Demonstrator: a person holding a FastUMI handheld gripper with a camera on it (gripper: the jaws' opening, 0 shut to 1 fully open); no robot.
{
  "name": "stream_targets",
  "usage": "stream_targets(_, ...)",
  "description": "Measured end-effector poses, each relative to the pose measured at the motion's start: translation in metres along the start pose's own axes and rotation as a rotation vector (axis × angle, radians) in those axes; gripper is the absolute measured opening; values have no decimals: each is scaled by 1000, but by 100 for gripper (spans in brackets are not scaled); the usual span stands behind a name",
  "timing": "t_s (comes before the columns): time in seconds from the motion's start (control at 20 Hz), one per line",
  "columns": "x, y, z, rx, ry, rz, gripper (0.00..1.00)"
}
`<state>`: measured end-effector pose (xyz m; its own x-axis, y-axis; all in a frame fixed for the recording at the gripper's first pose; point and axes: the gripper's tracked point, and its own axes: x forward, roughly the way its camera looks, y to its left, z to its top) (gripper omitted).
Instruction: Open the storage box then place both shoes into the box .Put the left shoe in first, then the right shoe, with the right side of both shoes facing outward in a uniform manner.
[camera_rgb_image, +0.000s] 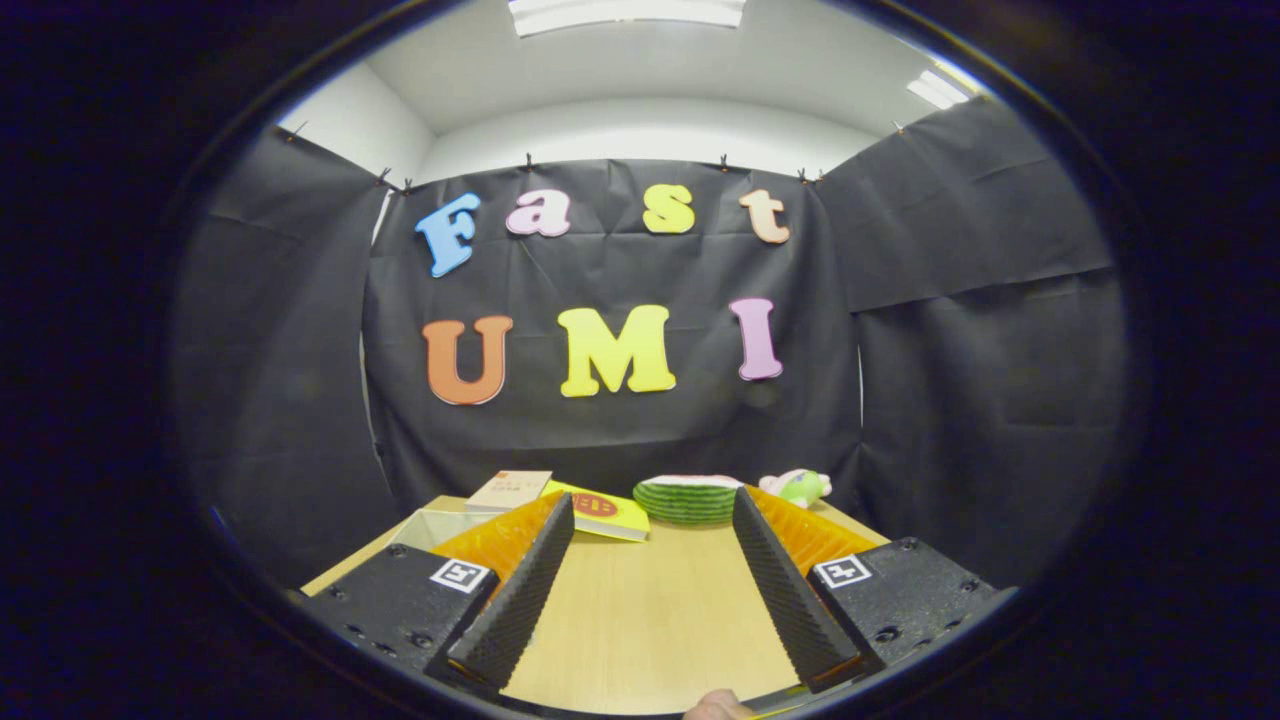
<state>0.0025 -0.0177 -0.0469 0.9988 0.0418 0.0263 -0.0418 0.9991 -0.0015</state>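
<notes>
1. Above the near end of the wooden table (640, 610), the gripper (650, 585) is hovering level, its fingers standing wide apart with nothing between them but bare tabletop.
2. Just past the left finger, a clear-walled container (432, 527) is sitting at the table's left edge; probably the storage box, though its lid is not legible. No shoe can be made out.
3. Judgement: a clear plastic box would be handling light, stiff and slick, liable to slide when the lid is pushed; taking the lid at a rim edge looks safest. Shoes would be soft and light; pinch at the heel collar.
4. At the far end, a flat packet (508, 490), a yellow book (605, 512), a green striped cushion (688, 497) and a small plush toy (797, 486) are lying.
5. Table surface is looking smooth, pale wood; black cloth is enclosing the booth, with ceiling lights above.
</notes>
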Motion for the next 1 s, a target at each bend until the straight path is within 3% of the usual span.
stream_targets(1.0, -38, 4, -12, 26, -10, 45, 100)
